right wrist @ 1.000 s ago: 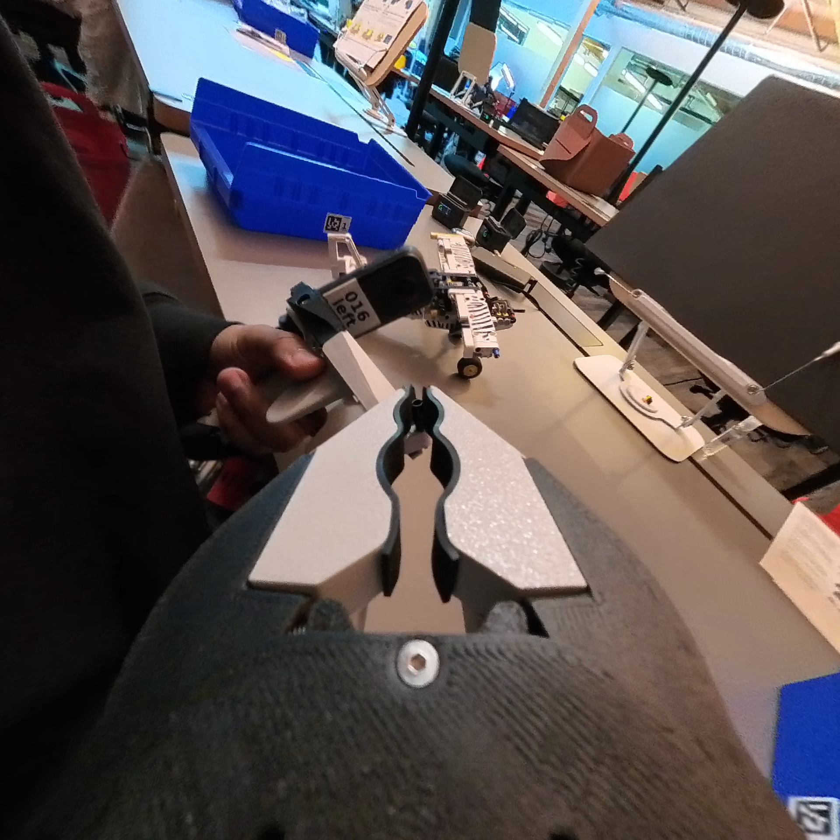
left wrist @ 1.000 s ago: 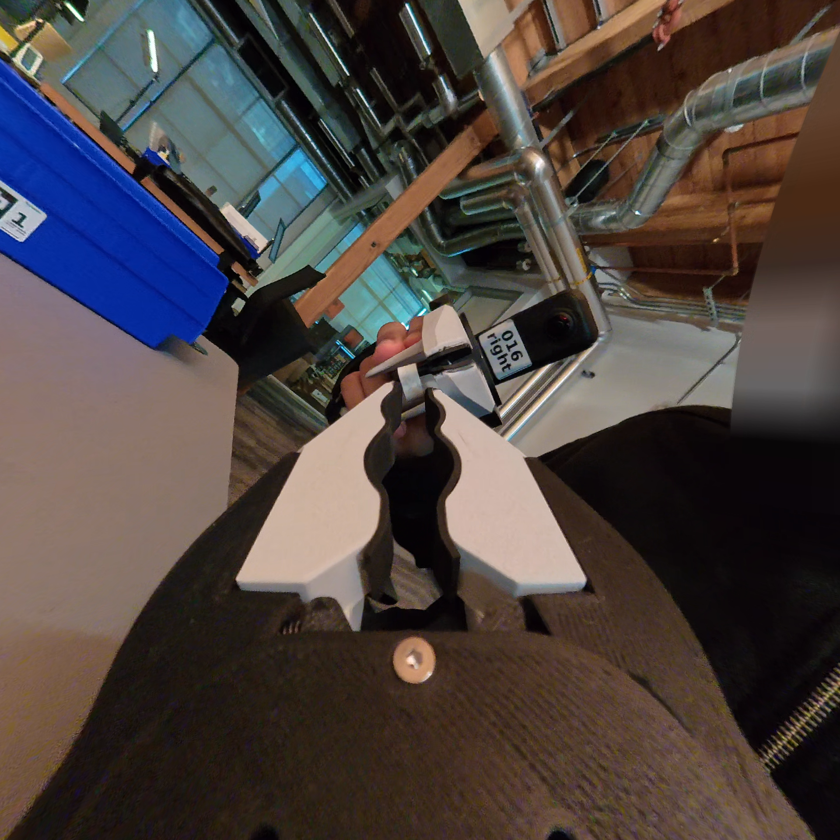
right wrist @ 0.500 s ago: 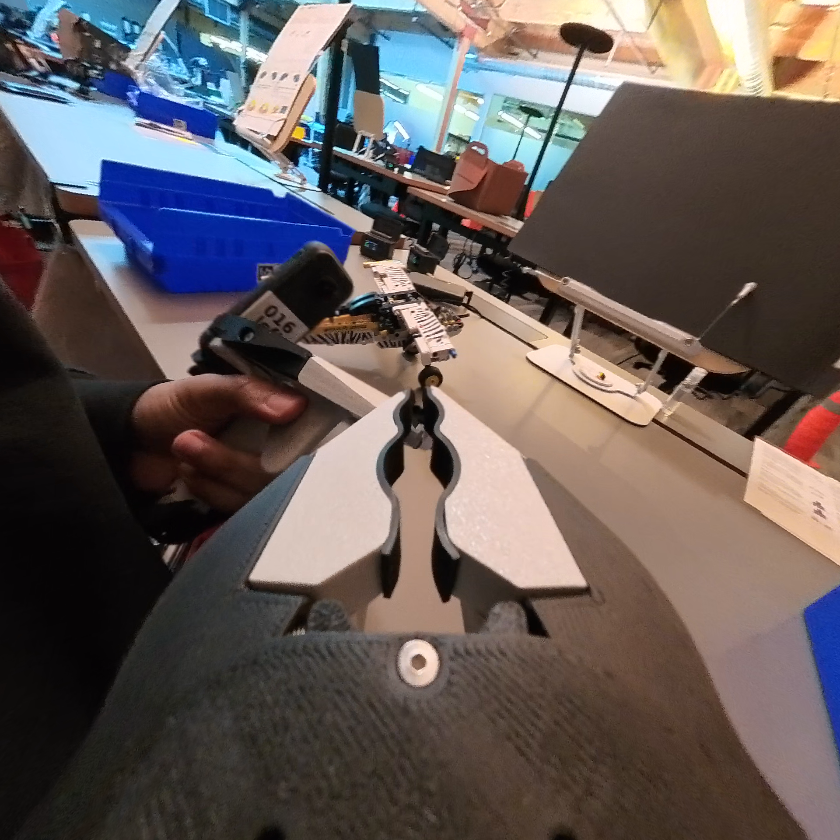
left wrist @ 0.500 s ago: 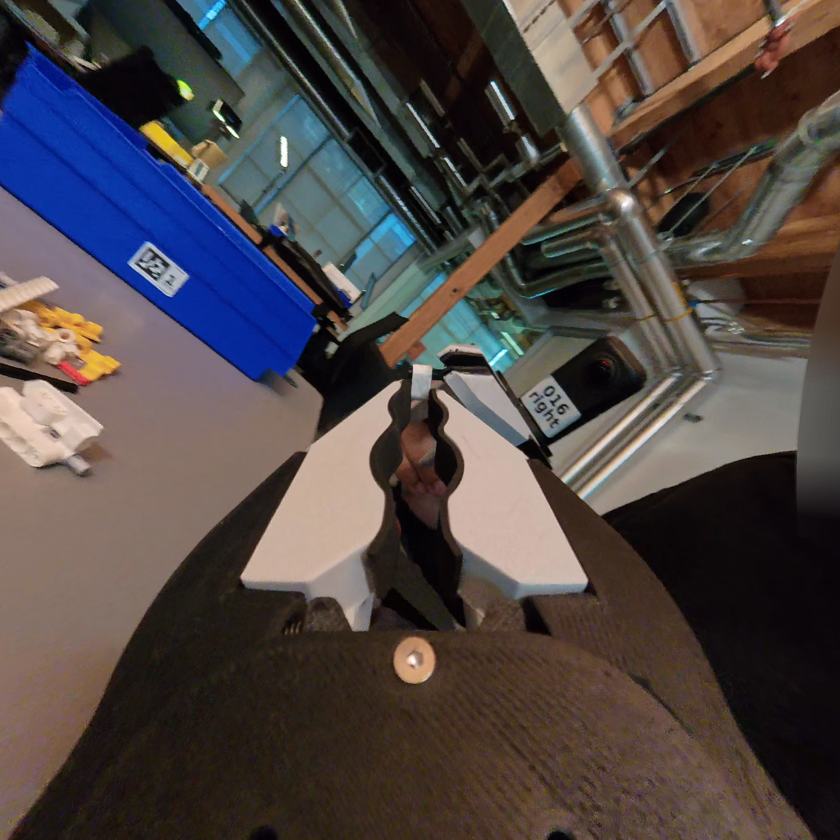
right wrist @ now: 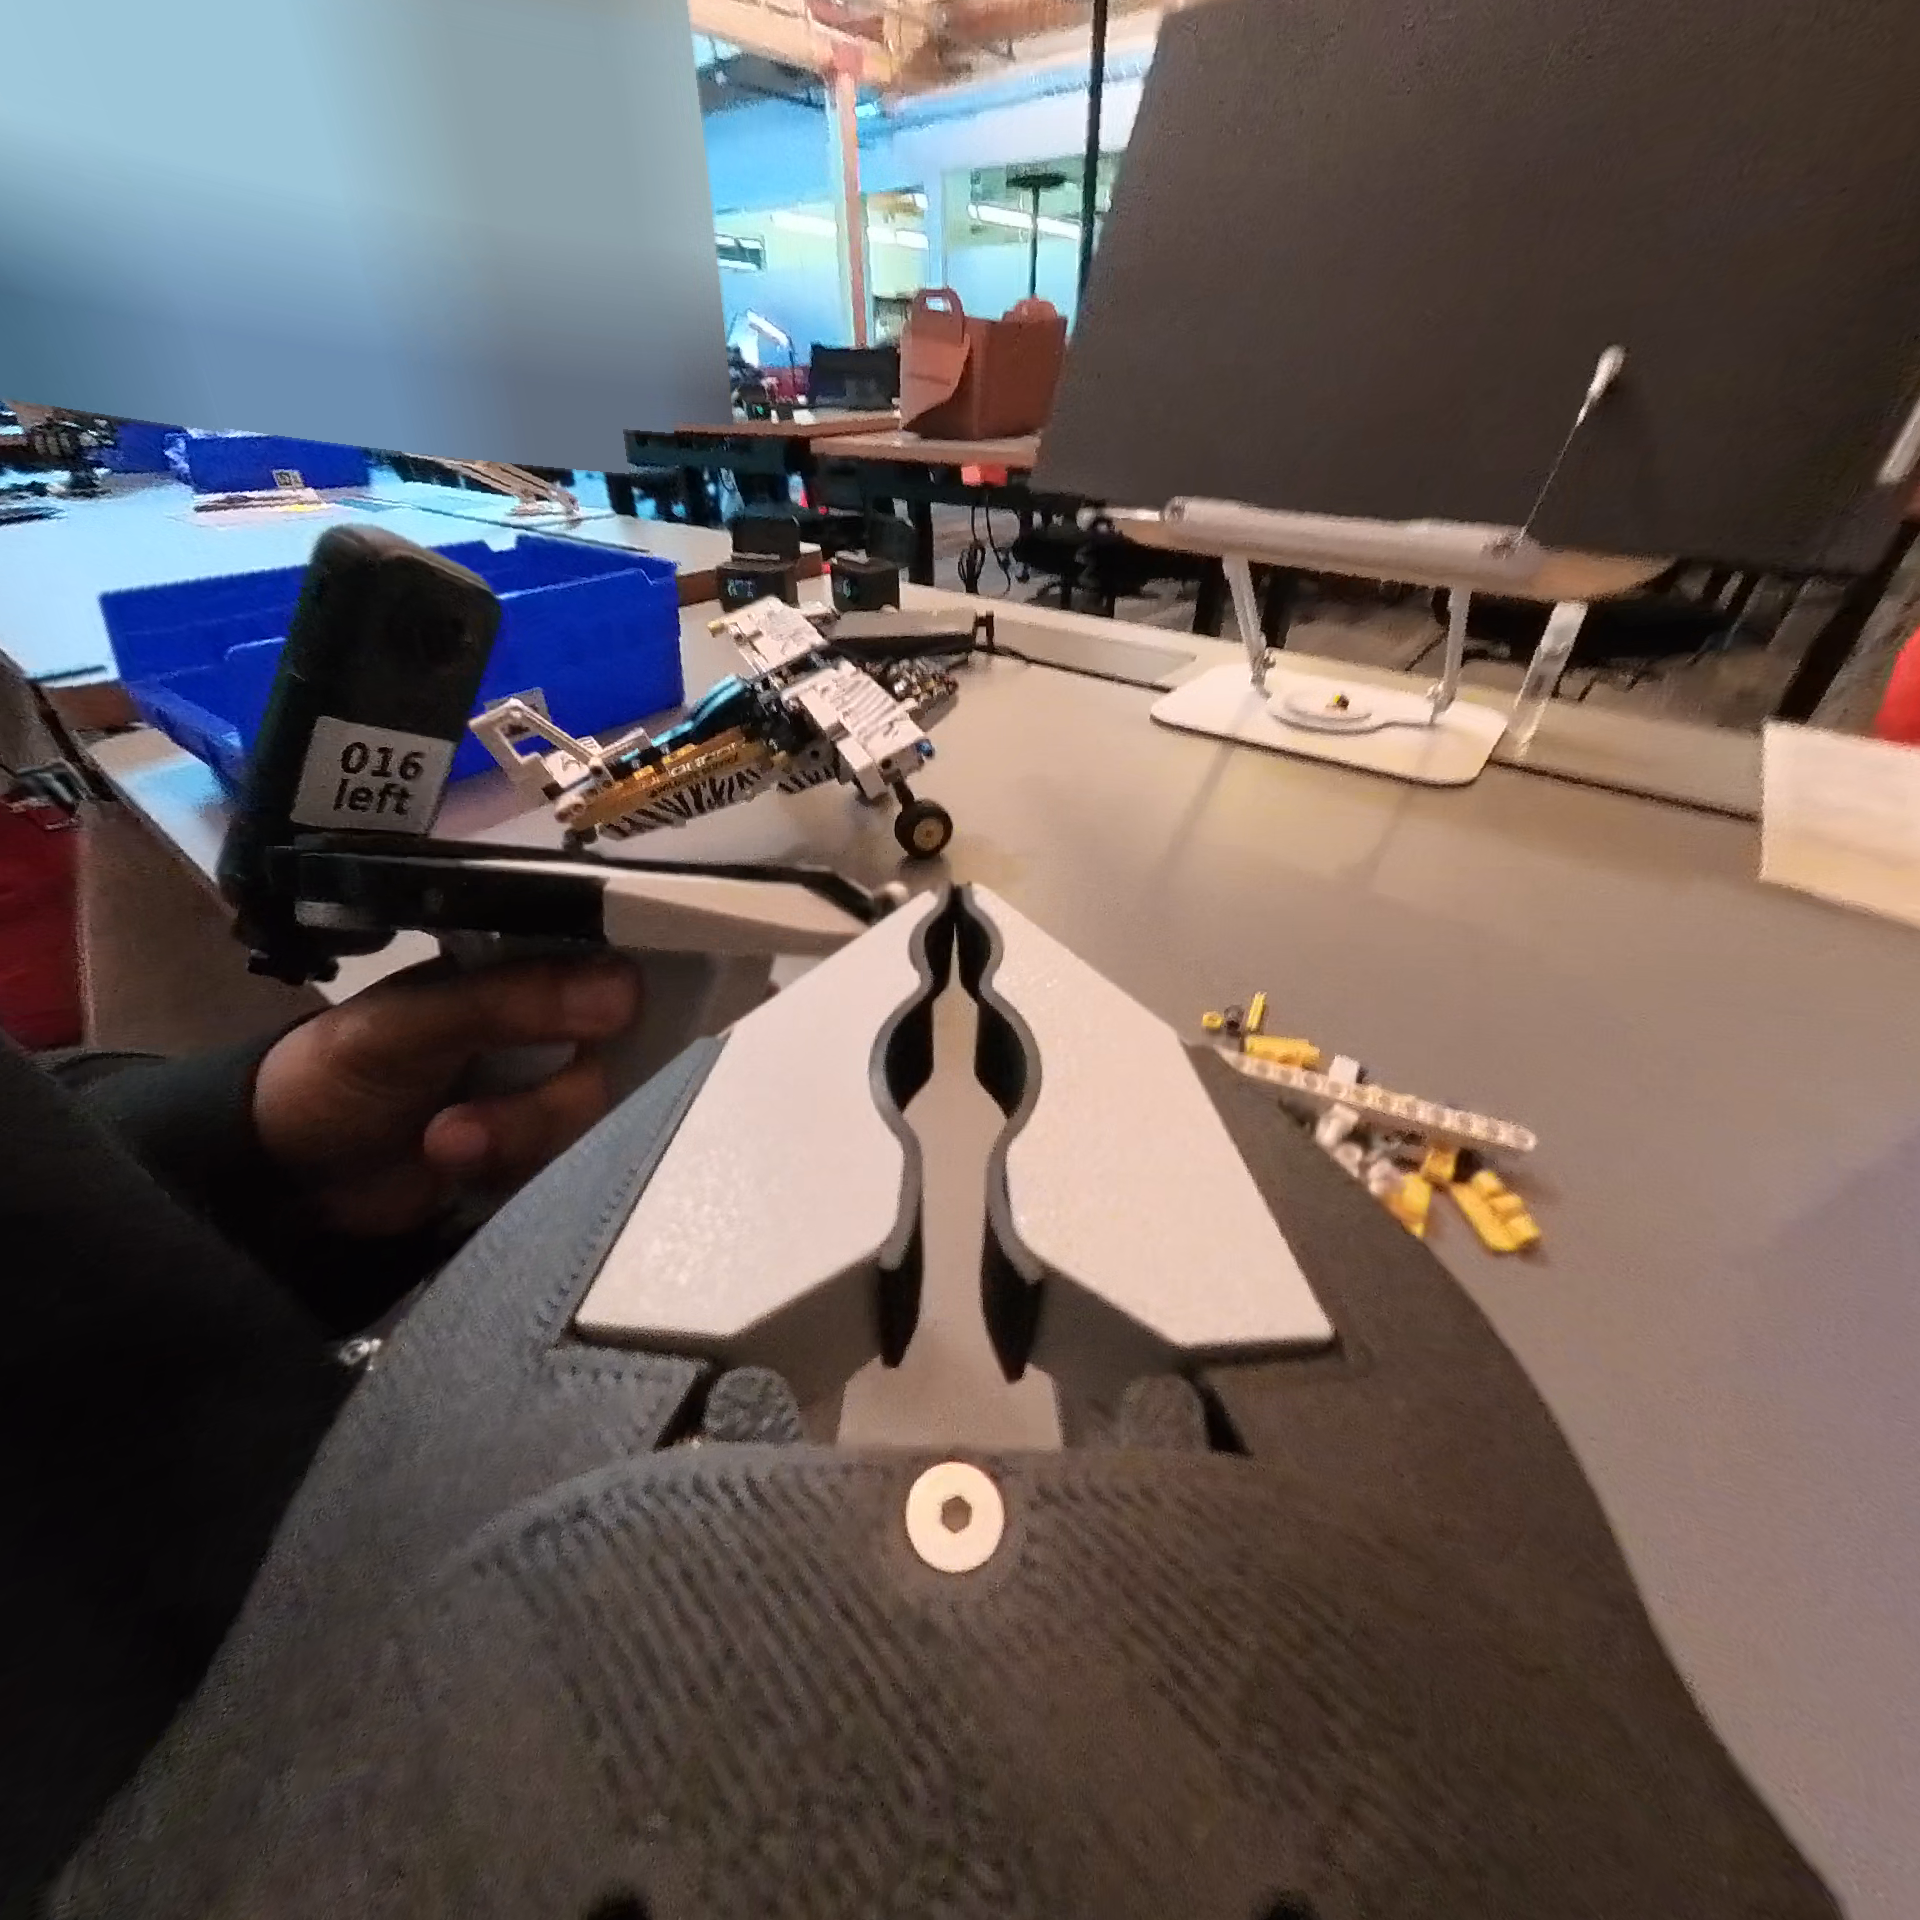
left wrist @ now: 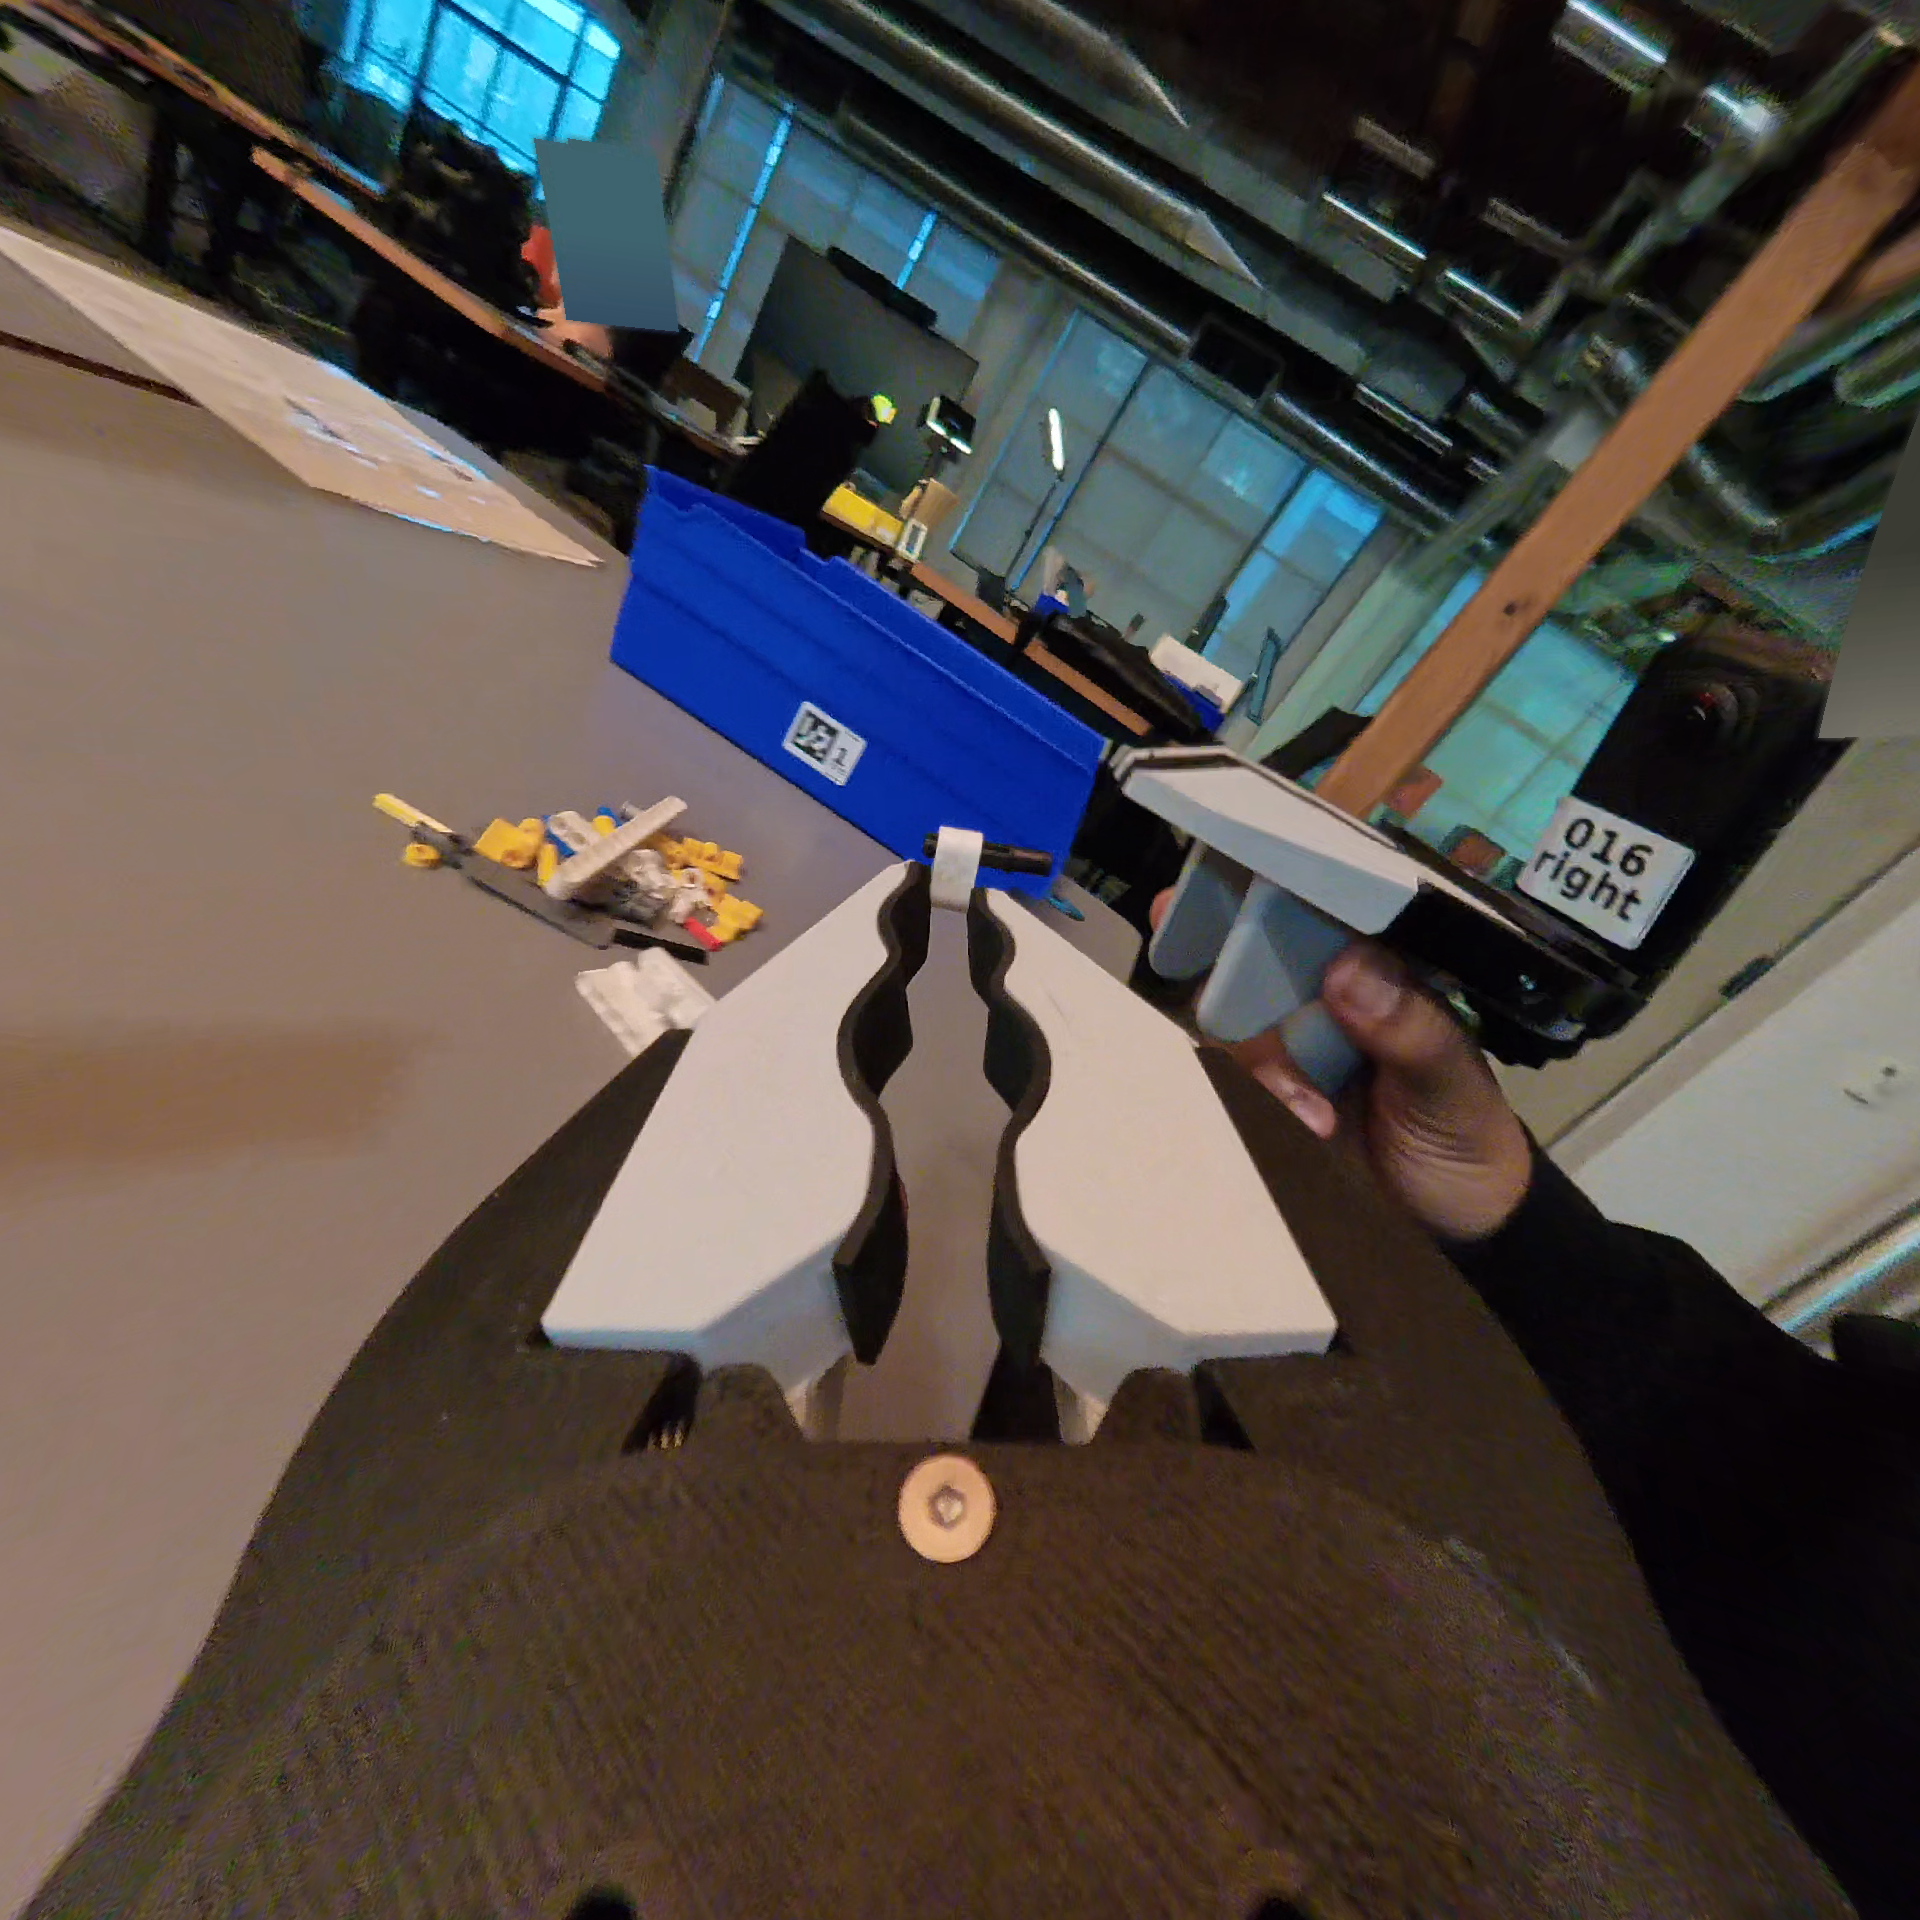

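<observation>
My left gripper (left wrist: 954,883) is shut on a small white piece (left wrist: 954,868) with a black pin (left wrist: 1013,858) stuck through it, held above the grey table (left wrist: 208,935). My right gripper (right wrist: 954,899) is shut, tips pressed together, with nothing showing between them. It hovers just right of the left gripper's tip (right wrist: 878,899), where the white piece (right wrist: 891,894) shows. The right gripper (left wrist: 1132,774), held by a hand, also shows in the left wrist view. A toy plane model (right wrist: 748,748) stands on the table beyond both.
A blue bin (left wrist: 852,686) stands at the table's back. A pile of loose yellow, white and black pieces (left wrist: 613,862) lies on the table, also in the right wrist view (right wrist: 1403,1132). A white stand (right wrist: 1330,717) and black panel (right wrist: 1507,260) are at the right. My right fingertips sit around 4 cm from my left ones. Between my left fingertips and the toy plane model (right wrist: 748,748) there is roughly 25 cm.
The left view has swung down from the ceiling to the table. The two grippers, tip to tip before, have drawn slightly apart. A dark bit at the right tips earlier no longer shows there.
</observation>
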`<action>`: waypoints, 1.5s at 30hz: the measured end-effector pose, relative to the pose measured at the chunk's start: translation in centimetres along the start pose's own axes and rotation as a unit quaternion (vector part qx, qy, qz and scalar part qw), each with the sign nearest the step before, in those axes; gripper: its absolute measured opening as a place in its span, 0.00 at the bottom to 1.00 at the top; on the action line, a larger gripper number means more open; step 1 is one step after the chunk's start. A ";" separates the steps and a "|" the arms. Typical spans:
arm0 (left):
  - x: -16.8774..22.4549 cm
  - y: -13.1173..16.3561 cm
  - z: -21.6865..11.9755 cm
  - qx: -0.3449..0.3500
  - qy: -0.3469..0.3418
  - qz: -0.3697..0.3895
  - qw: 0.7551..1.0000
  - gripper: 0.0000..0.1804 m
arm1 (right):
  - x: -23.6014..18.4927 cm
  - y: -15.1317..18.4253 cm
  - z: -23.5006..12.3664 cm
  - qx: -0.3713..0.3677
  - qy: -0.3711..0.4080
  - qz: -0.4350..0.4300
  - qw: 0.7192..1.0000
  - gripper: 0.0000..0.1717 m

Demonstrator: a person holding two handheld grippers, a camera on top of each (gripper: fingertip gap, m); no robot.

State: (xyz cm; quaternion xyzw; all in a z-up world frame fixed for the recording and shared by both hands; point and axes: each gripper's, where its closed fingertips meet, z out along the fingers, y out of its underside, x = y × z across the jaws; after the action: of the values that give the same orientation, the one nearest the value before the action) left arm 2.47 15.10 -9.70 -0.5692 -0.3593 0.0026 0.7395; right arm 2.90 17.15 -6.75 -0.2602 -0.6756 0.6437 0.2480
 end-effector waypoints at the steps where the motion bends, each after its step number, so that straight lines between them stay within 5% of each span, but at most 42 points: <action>1: -0.5 -0.2 -0.1 0.003 -0.011 0.009 1.000 0.02 | -0.1 0.6 0.3 -0.011 -0.001 0.012 1.000 0.00; 6: -0.4 -0.3 -0.3 -0.011 -0.047 0.130 0.990 0.02 | -1.6 2.0 1.6 -0.057 -0.043 0.100 0.992 0.13; 10: 0.4 0.1 -0.1 -0.022 -0.055 0.200 0.978 0.02 | -1.9 2.1 1.9 -0.068 -0.058 0.135 0.987 0.12; 13: 0.6 0.1 -0.2 -0.023 -0.070 0.248 0.966 0.02 | -2.1 2.1 1.7 -0.078 -0.070 0.153 0.983 0.02; 21: 0.6 -1.0 -0.7 0.011 -0.074 0.229 0.971 0.01 | -2.8 1.4 2.2 -0.098 -0.039 0.129 0.986 0.01; 23: 0.8 -1.5 -1.0 0.029 -0.091 0.251 0.963 0.01 | -3.2 0.9 2.3 -0.065 -0.081 0.250 0.963 0.01; 26: 1.3 -2.1 -1.1 0.041 -0.105 0.265 0.958 0.01 | -3.2 0.6 2.1 0.000 -0.166 0.467 0.869 0.01; 32: 0.4 -1.5 -0.9 0.035 -0.094 0.212 0.972 0.00 | -3.2 1.5 2.5 -0.062 -0.097 0.313 0.943 0.01; 37: 0.8 -0.9 -0.6 0.001 -0.037 0.230 0.973 0.01 | -2.9 1.6 1.9 -0.057 -0.115 0.296 0.947 0.01; 41: 1.0 -1.0 -0.7 0.004 0.039 0.099 0.994 0.04 | -2.9 1.0 1.5 -0.036 -0.142 0.285 0.947 0.01; 45: 1.1 -1.9 -1.1 0.015 0.104 -0.045 0.993 0.18 | -1.2 1.9 0.9 -0.073 -0.077 0.183 0.977 0.01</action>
State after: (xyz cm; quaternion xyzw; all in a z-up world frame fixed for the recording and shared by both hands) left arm 3.12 13.92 -7.64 -0.5387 -0.3051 -0.0846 0.7807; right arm 3.28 15.72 -8.65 -0.3463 -0.6786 0.6456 0.0534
